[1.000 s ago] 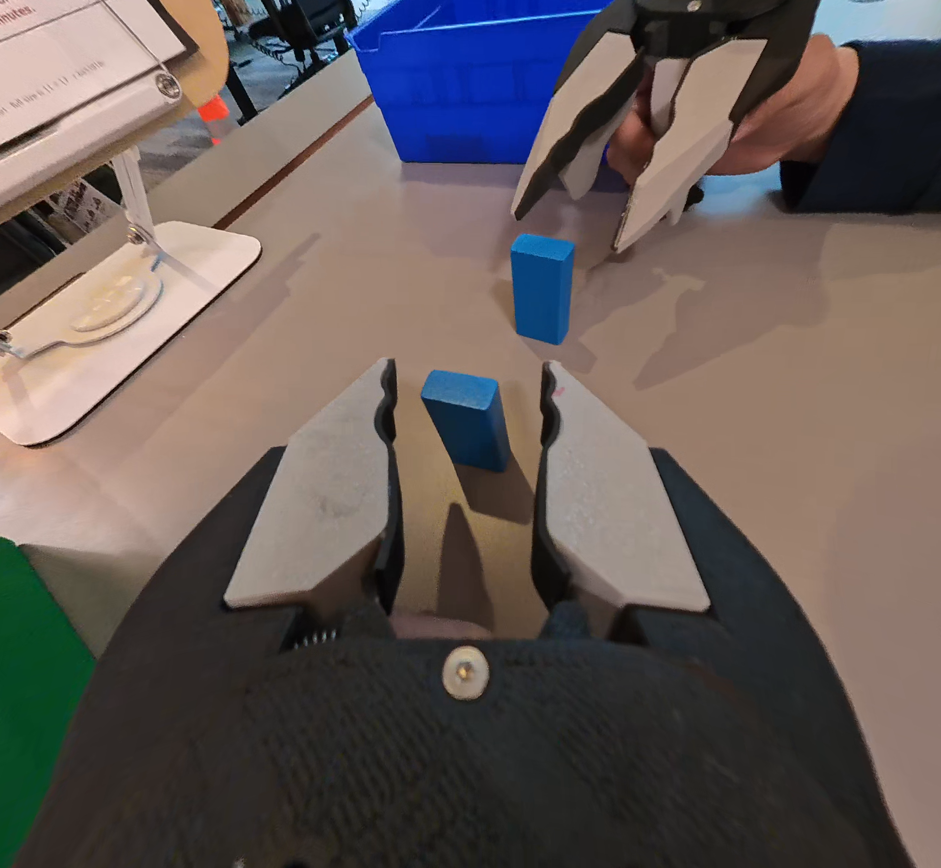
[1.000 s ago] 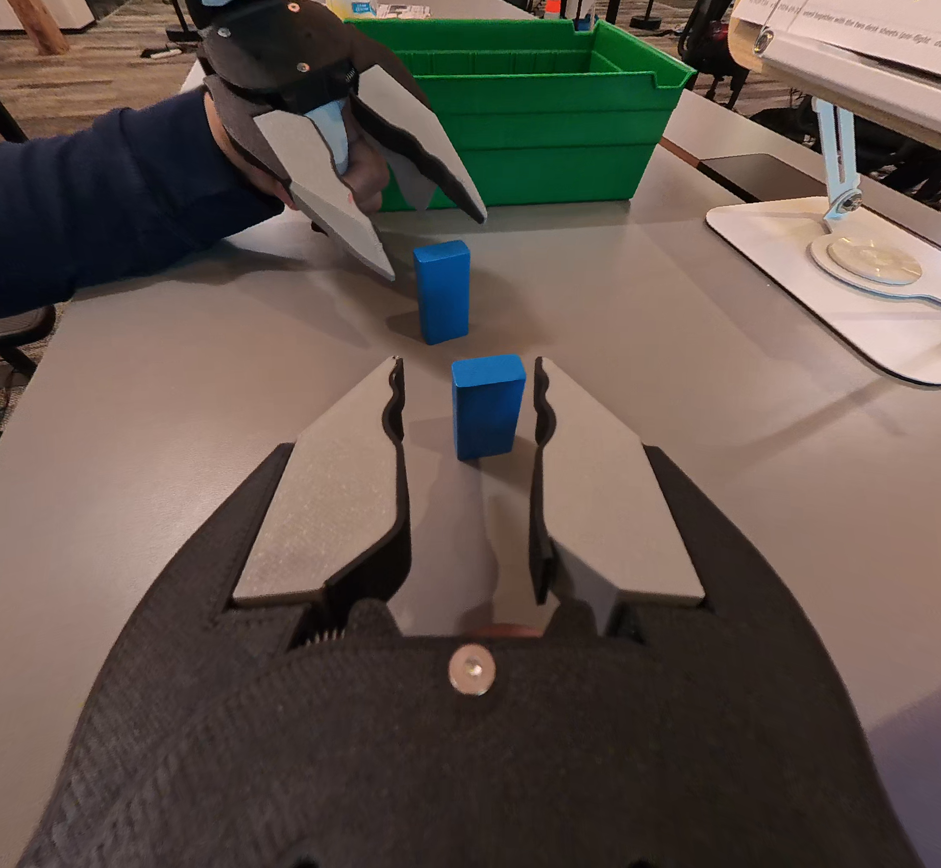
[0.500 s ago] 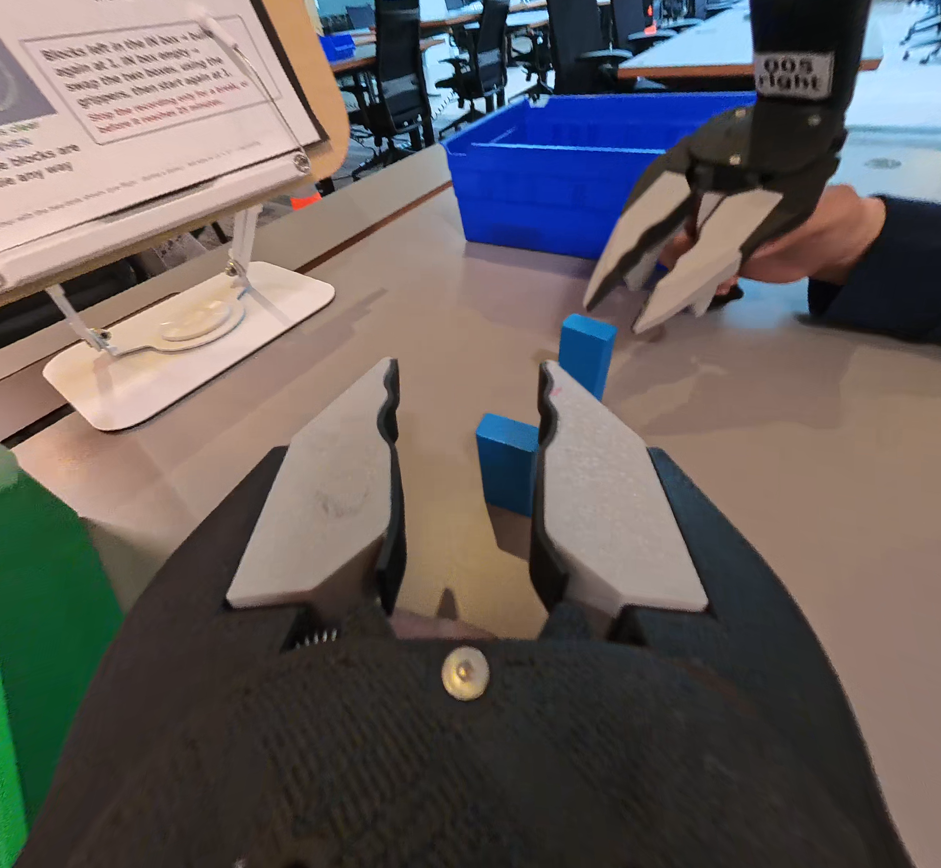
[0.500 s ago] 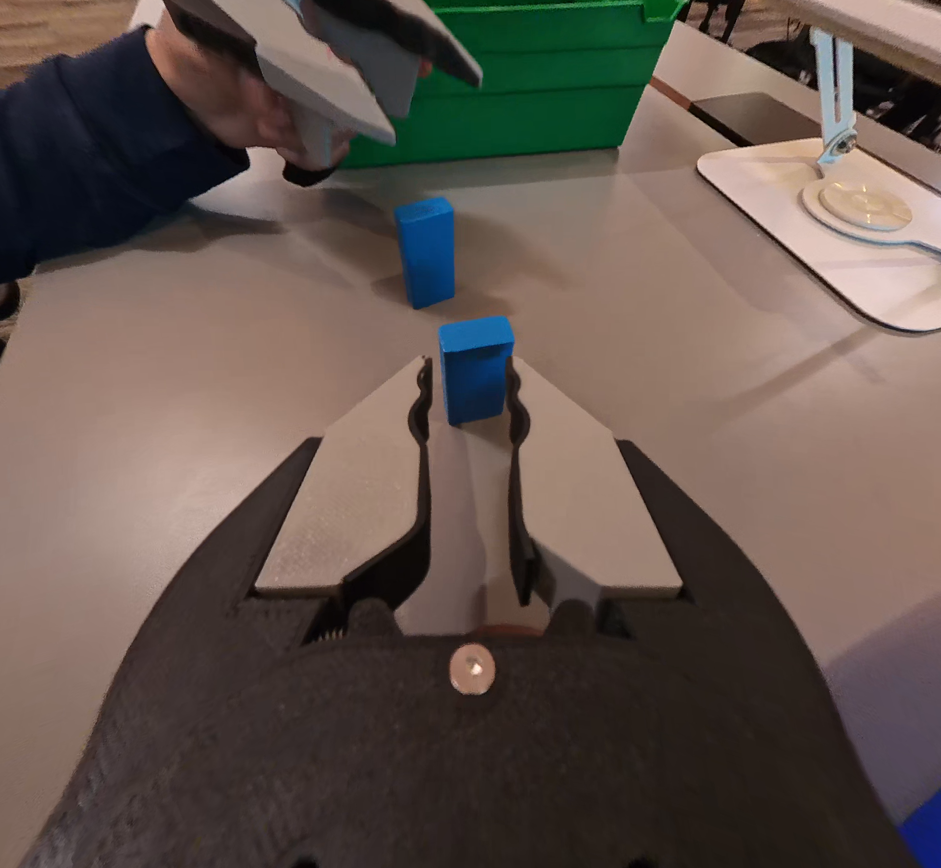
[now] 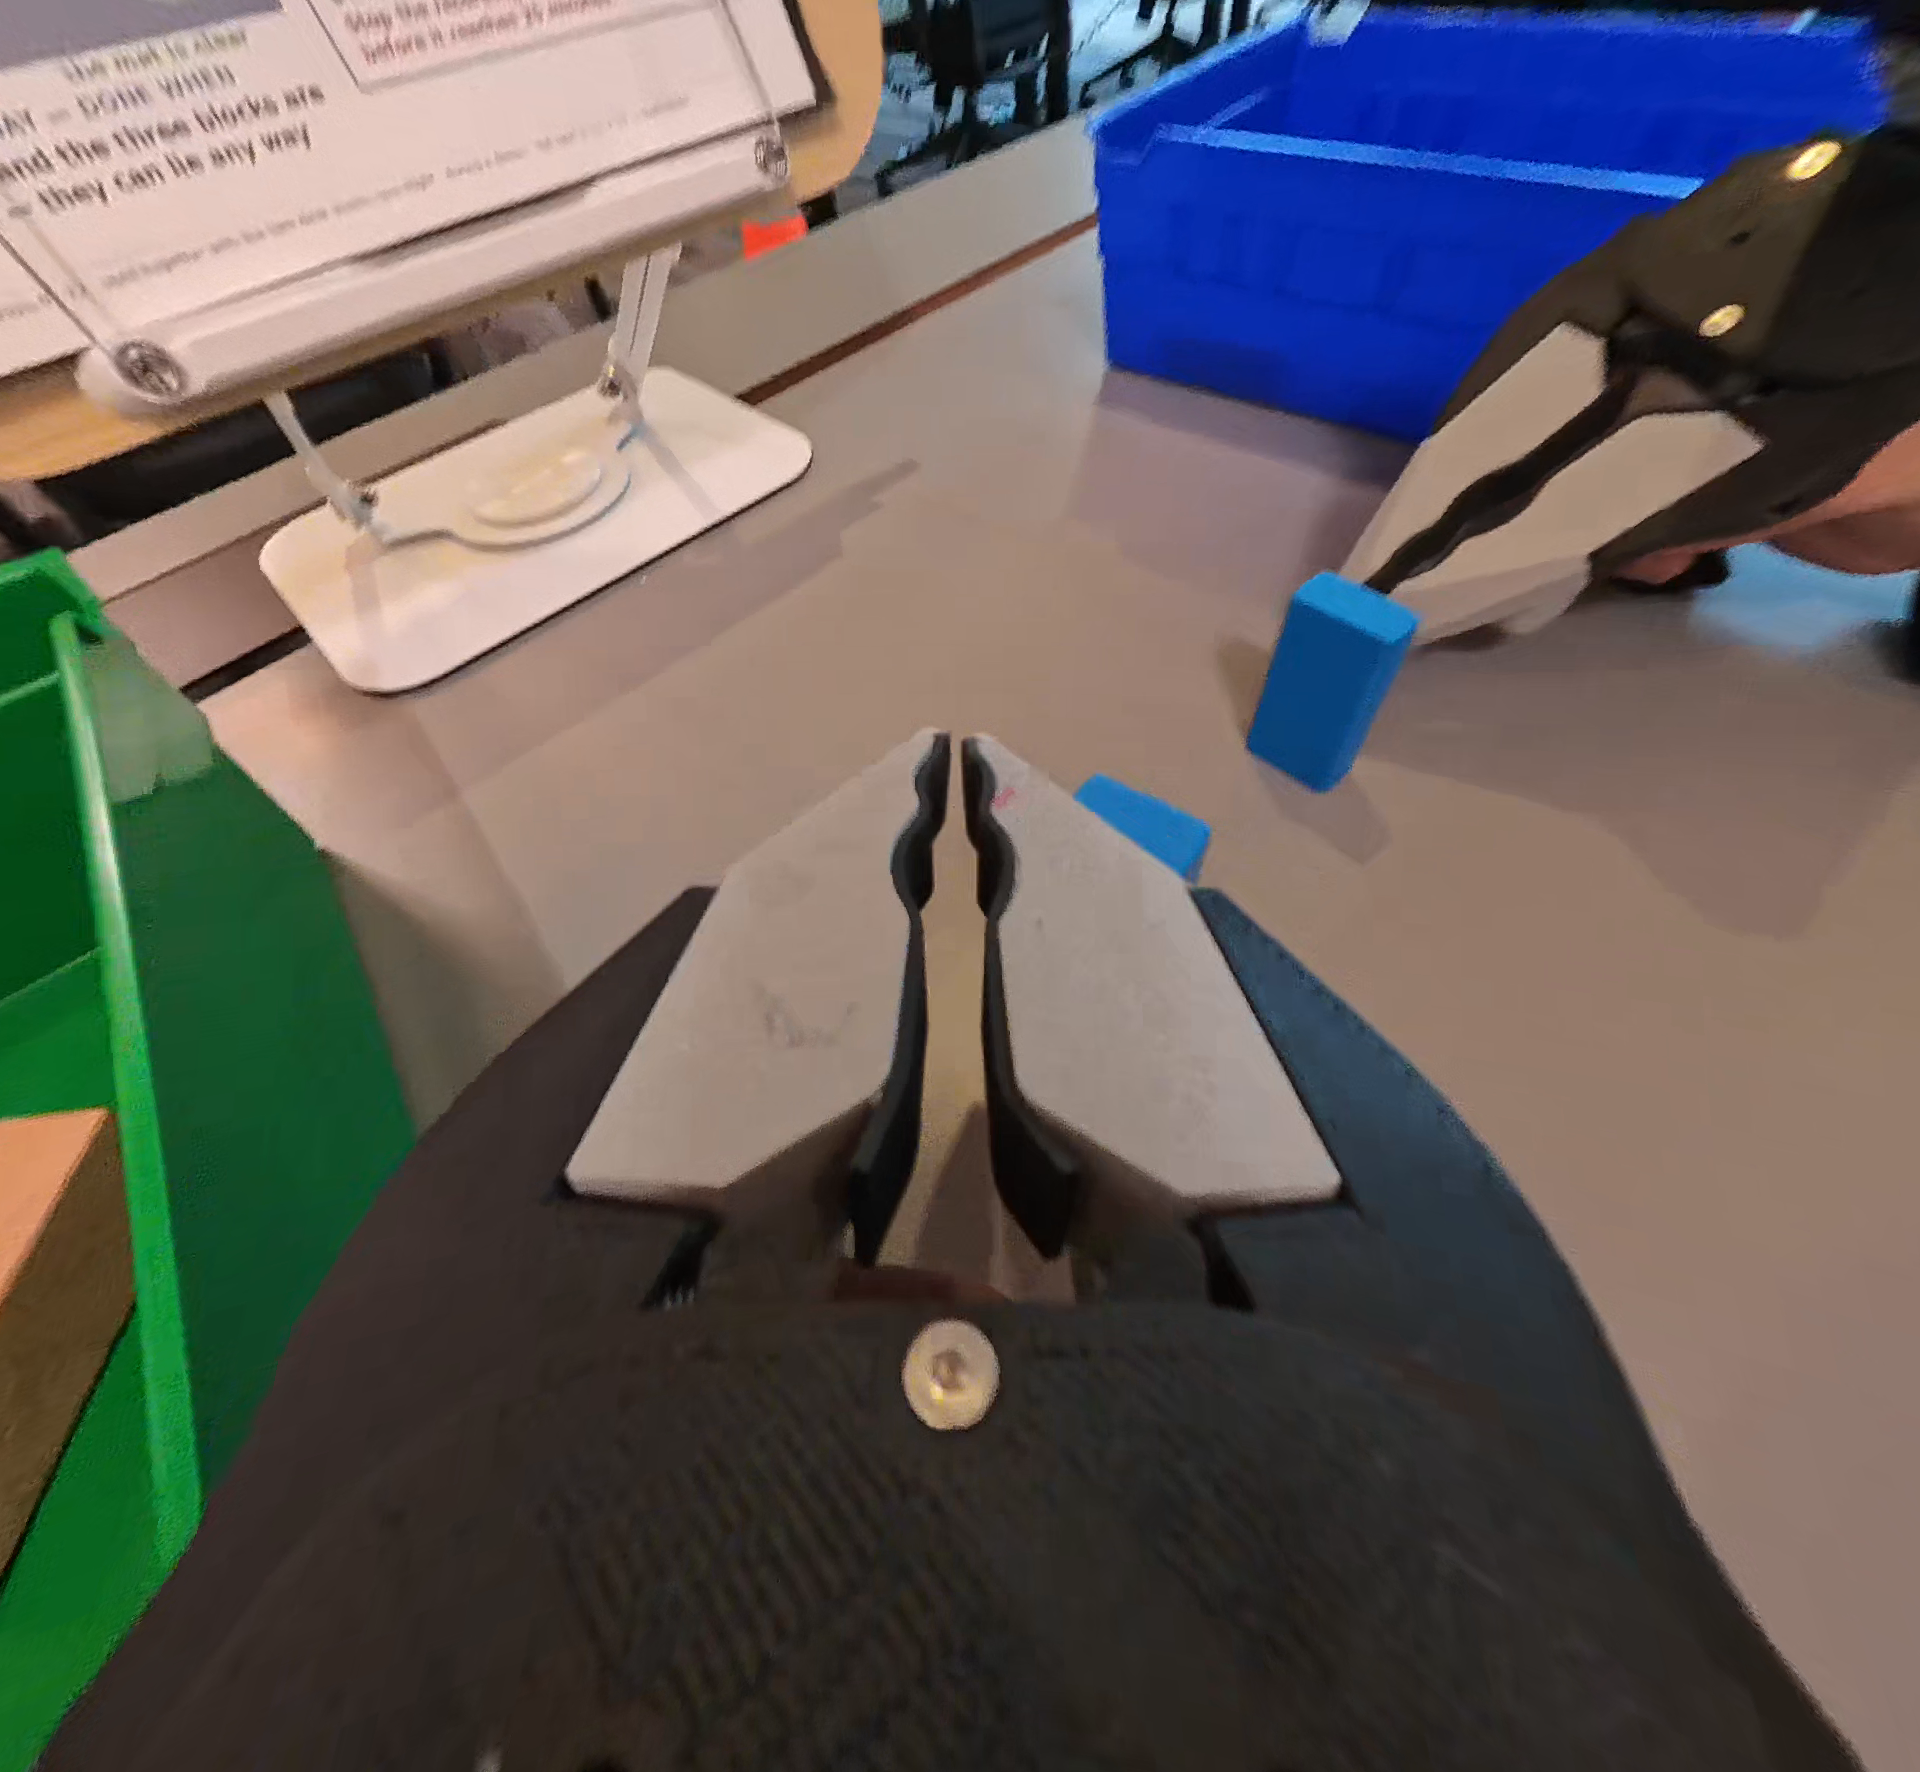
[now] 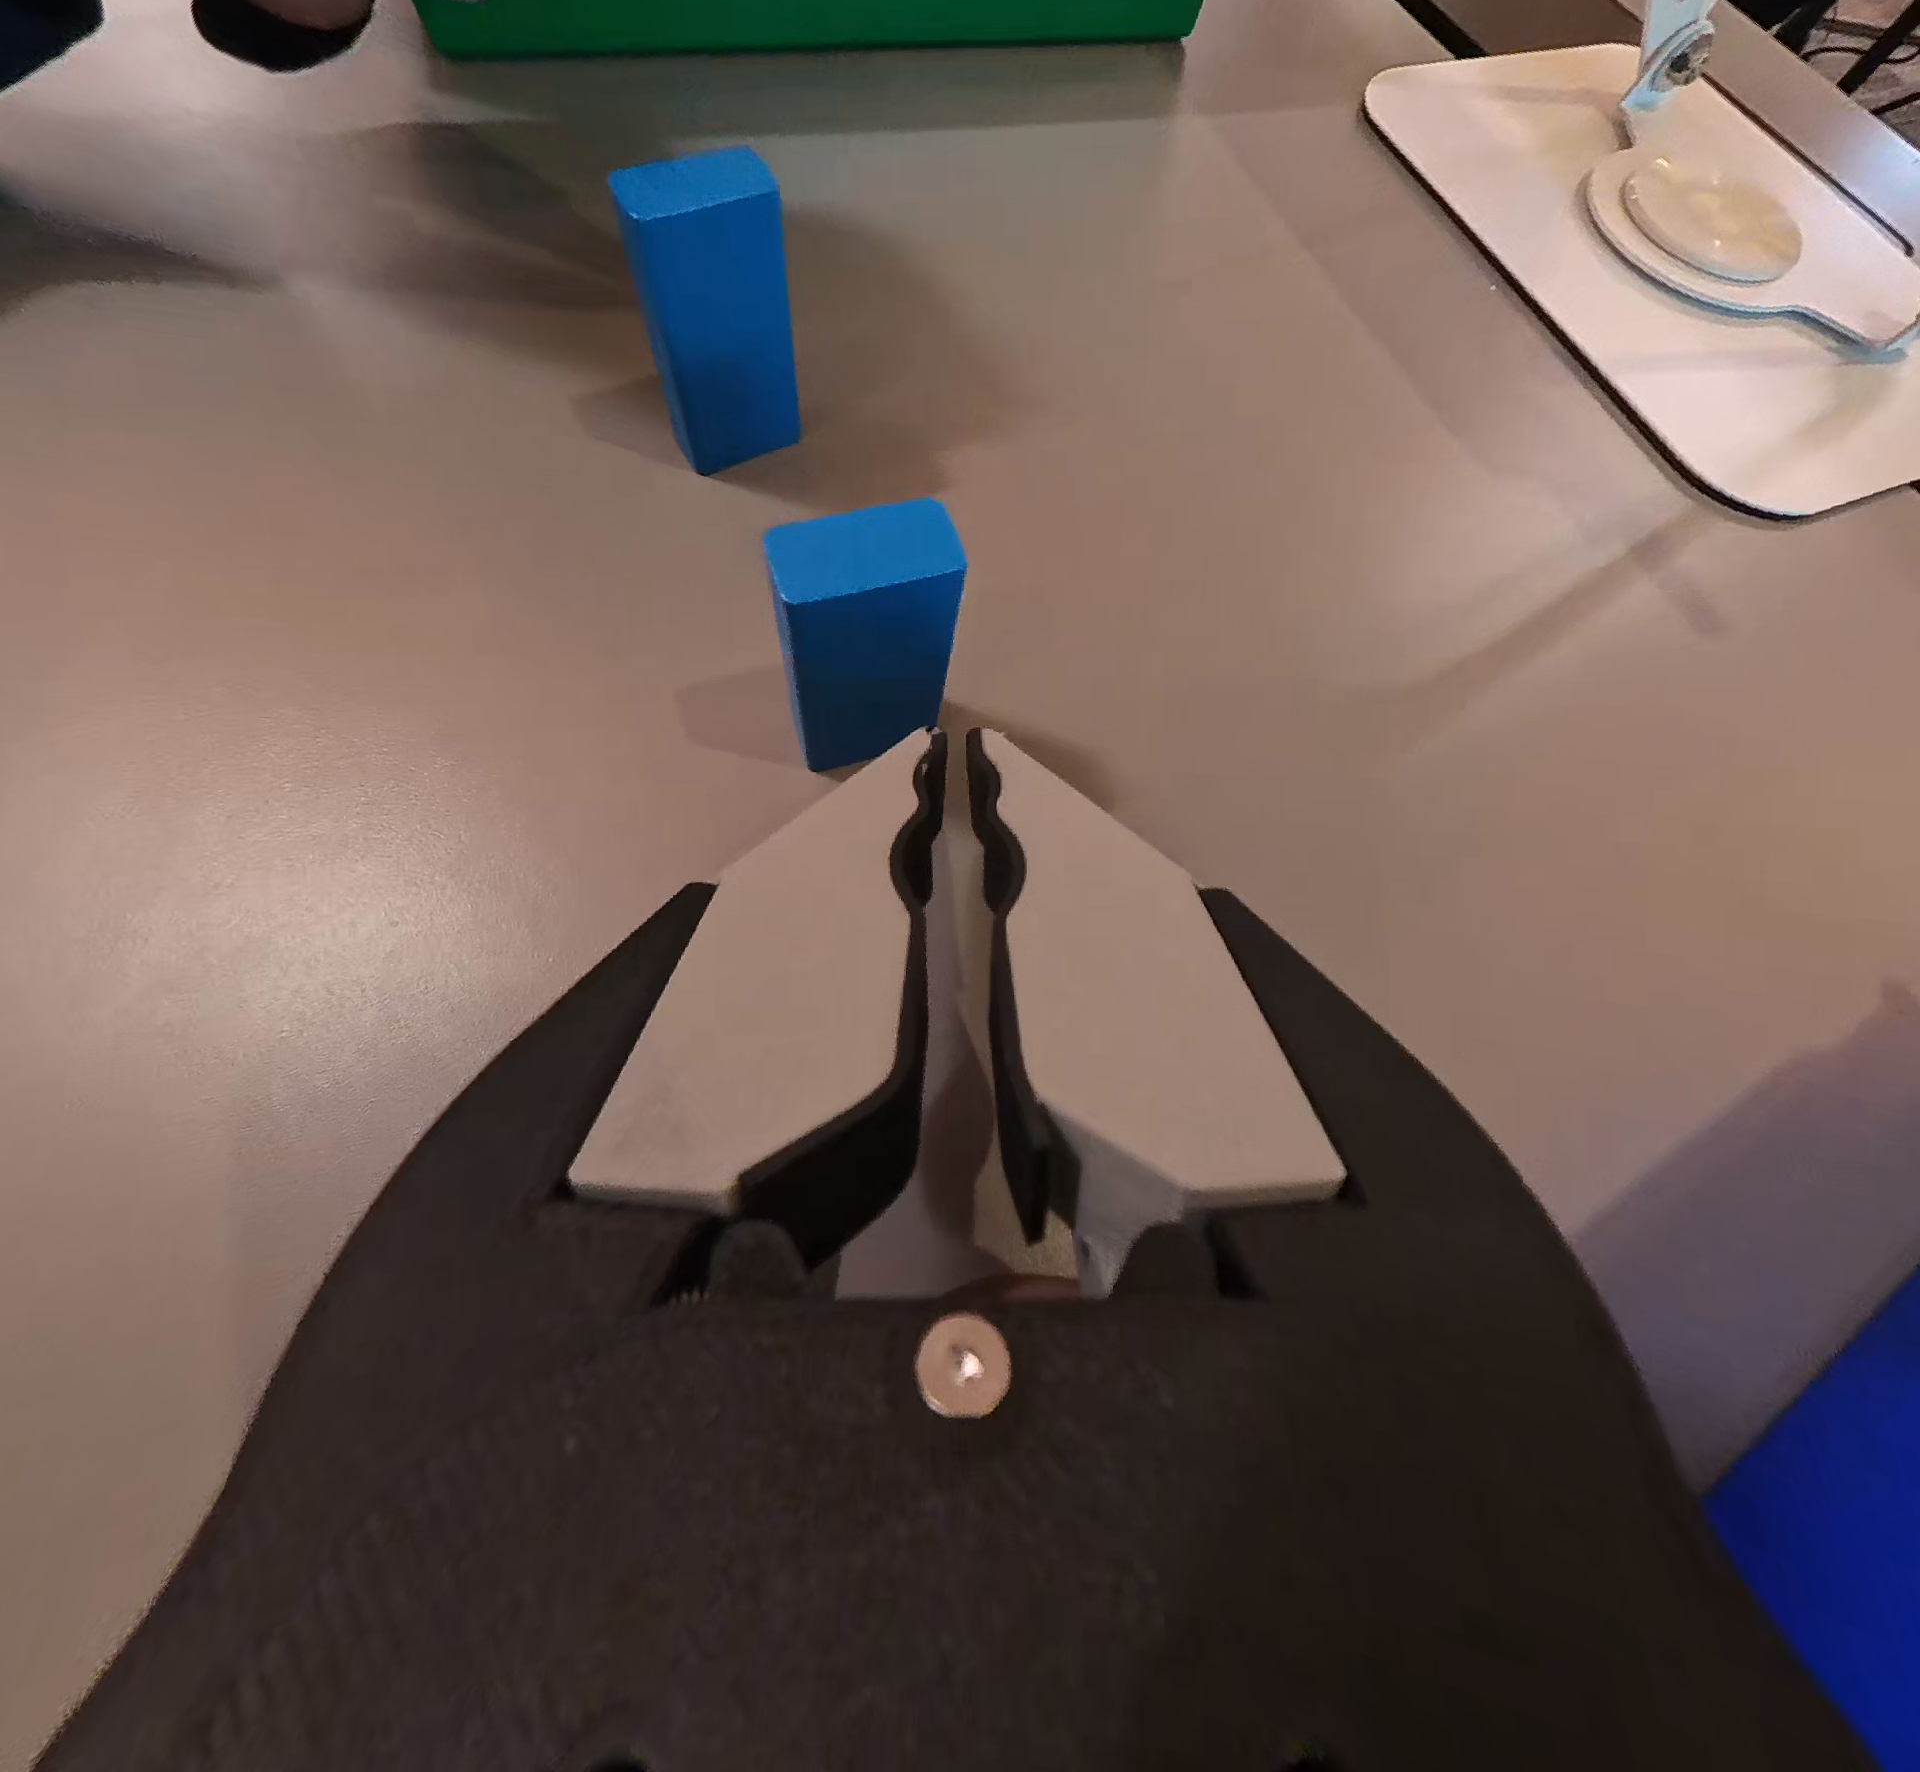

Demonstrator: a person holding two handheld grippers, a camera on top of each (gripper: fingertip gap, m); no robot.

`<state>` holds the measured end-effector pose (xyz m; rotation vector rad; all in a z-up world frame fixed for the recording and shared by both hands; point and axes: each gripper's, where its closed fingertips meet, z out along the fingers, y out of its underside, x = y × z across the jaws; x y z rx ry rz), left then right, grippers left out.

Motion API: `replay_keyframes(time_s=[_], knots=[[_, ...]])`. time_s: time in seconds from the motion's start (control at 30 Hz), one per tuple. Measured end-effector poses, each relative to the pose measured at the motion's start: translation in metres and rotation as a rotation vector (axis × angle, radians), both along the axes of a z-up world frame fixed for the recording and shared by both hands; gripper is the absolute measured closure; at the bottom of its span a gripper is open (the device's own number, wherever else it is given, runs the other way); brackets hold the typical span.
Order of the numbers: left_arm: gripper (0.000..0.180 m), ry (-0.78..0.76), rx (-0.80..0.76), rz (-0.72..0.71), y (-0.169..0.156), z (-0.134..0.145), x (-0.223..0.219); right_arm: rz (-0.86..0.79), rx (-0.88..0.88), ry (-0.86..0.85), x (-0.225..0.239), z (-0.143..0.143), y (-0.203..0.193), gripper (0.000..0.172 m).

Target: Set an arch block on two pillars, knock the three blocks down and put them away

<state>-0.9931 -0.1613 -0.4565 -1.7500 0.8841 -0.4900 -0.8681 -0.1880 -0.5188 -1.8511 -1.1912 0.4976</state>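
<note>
Pillar (image 6: 862,631) stands just beyond closed, bare right hand-held gripper (image 6: 954,735); left hand-held gripper (image 5: 956,740) likewise closed.

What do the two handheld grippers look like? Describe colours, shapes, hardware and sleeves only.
Each gripper, left gripper and right gripper, has a black textured body with a silver screw, and two pale grey pointed fingers lined with wavy black pads. A dark navy sleeve shows at the left hand.

Two wrist views facing each other low over the table (image 5: 1039,527) — close, both showing the blue blocks (image 6: 862,626).
</note>
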Motion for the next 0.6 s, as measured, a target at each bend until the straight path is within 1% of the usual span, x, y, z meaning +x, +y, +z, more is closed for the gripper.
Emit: replay_keyframes(time_s=[0.13,0.23,0.37,0.6], knots=[[0.180,0.171,-0.065,0.038,0.001,-0.031,-0.001,0.026,0.008,-0.048,-0.005,-0.006,-0.004,0.172],[0.180,0.247,-0.098,0.051,0.000,-0.046,-0.002,0.034,0.012,-0.089,-0.006,-0.011,-0.005,0.172],[0.180,0.275,-0.166,-0.023,-0.011,-0.060,0.005,0.037,0.002,-0.124,-0.007,-0.017,-0.005,0.172],[0.180,0.347,-0.207,-0.058,-0.017,-0.079,0.013,0.027,0.004,-0.149,-0.008,-0.021,-0.003,0.172]])
